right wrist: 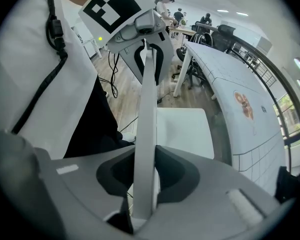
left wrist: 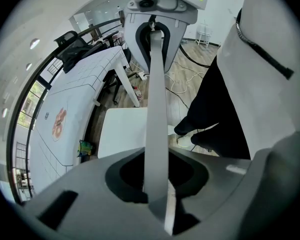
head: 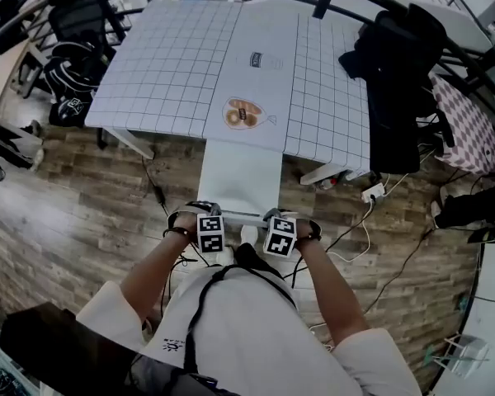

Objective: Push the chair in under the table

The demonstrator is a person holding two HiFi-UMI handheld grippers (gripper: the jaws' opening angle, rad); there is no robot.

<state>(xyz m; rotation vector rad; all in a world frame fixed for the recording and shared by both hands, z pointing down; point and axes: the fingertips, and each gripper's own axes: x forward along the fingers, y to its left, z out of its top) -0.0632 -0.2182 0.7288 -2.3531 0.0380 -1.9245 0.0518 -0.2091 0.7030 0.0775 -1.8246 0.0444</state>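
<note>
Hands in the head view each carry a gripper low in the frame, and both tools sit on the top rail (head: 241,218) of a white chair (head: 239,176). The left gripper (head: 209,216) and the right gripper (head: 277,218) stand near each other on that rail, pointing steeply down. The chair's seat lies mostly out over the wooden floor (head: 66,196), with its front edge right at the near edge of the table (head: 173,64). The table's gridded white top shows a printed orange-brown picture (head: 243,114) and a small dark label (head: 256,59). A black garment (head: 396,81) is draped over its right corner. A white power strip (head: 373,192) lies on the floor by the table's right leg, and a dark office chair (head: 78,15) stands beyond the table at the upper left. In the left gripper view, the jaws are pinched on the grey-white rail (left wrist: 157,109), which runs straight up the frame to the other tool at its far end. The seat (left wrist: 122,131) shows to the left of the rail, the table edge lies beyond it, and a small colourful object (left wrist: 84,146) sits low under the table, too small to identify. In the right gripper view, the jaws likewise clamp the rail (right wrist: 146,124), with the seat (right wrist: 182,131) to its right and the table (right wrist: 240,109) stretching away past it.
</note>
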